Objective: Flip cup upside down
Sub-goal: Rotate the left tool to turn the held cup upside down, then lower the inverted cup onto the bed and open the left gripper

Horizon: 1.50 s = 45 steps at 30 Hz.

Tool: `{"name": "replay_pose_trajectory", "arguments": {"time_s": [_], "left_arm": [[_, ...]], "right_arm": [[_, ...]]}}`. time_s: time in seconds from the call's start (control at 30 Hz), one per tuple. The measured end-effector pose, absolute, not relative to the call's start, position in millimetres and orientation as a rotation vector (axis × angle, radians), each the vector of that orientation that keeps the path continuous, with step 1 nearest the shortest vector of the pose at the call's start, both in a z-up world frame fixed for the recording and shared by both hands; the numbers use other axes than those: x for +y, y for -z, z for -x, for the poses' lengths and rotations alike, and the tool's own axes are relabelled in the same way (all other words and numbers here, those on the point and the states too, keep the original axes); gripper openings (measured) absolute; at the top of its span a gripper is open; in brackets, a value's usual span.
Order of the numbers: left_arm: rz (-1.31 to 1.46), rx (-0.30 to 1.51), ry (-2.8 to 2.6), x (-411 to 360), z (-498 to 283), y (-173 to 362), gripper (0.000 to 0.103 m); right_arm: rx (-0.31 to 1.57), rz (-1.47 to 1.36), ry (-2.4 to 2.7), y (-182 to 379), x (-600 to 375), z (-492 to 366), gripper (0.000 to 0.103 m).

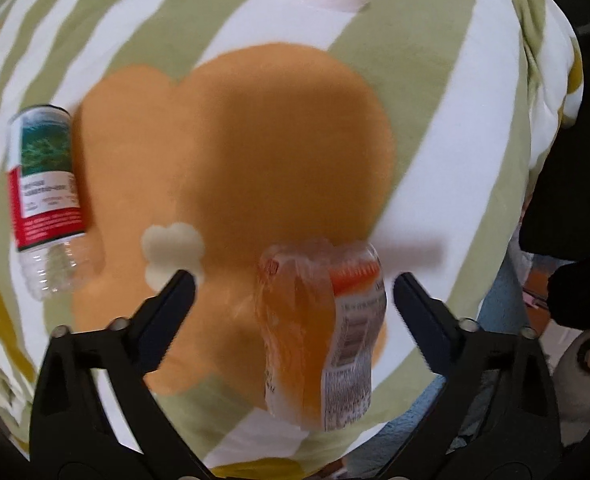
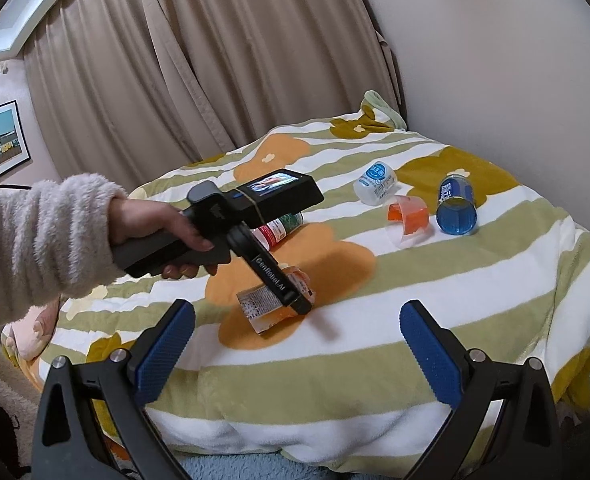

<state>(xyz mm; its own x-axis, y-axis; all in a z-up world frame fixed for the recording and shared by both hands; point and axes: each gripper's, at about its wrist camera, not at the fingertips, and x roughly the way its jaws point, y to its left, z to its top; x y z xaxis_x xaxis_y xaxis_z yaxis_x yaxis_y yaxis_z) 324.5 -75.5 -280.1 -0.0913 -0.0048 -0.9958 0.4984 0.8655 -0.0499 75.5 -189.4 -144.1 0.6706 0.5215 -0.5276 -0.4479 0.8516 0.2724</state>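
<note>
An orange-tinted clear plastic cup [image 1: 319, 332] with a printed label lies on its side on the striped blanket [image 1: 435, 128]. My left gripper [image 1: 293, 284] is open, its jaws wide on either side of the cup, just above it. The right wrist view shows the same cup [image 2: 271, 304] under the left gripper [image 2: 295, 300], held by a hand in a fluffy sleeve. My right gripper [image 2: 297, 316] is open and empty, hovering near the bed's front edge, well short of the cup.
A red-and-green labelled cup [image 1: 47, 196] lies at the left. Further back lie an orange cup [image 2: 409, 220], a blue cup [image 2: 456, 210] and a white-blue cup [image 2: 375, 182]. Curtains [image 2: 199, 60] and a wall stand behind the bed.
</note>
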Motion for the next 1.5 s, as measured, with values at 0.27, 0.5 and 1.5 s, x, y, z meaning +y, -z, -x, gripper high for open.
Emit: {"name": "replay_pose_trajectory", "arguments": {"time_s": [0.27, 0.5, 1.5], "left_arm": [[-0.296, 1.609, 0.475, -73, -330, 273, 0.058], [-0.105, 0.904, 0.447, -39, -276, 205, 0.058], [0.045, 0.79, 0.305, -5, -230, 248, 0.058]], "right_arm": [[0.631, -0.135, -0.548, 143, -192, -77, 0.103], [0.603, -0.12, -0.571, 147, -186, -73, 0.103], [0.691, -0.001, -0.624, 191, -146, -70, 0.103]]}}
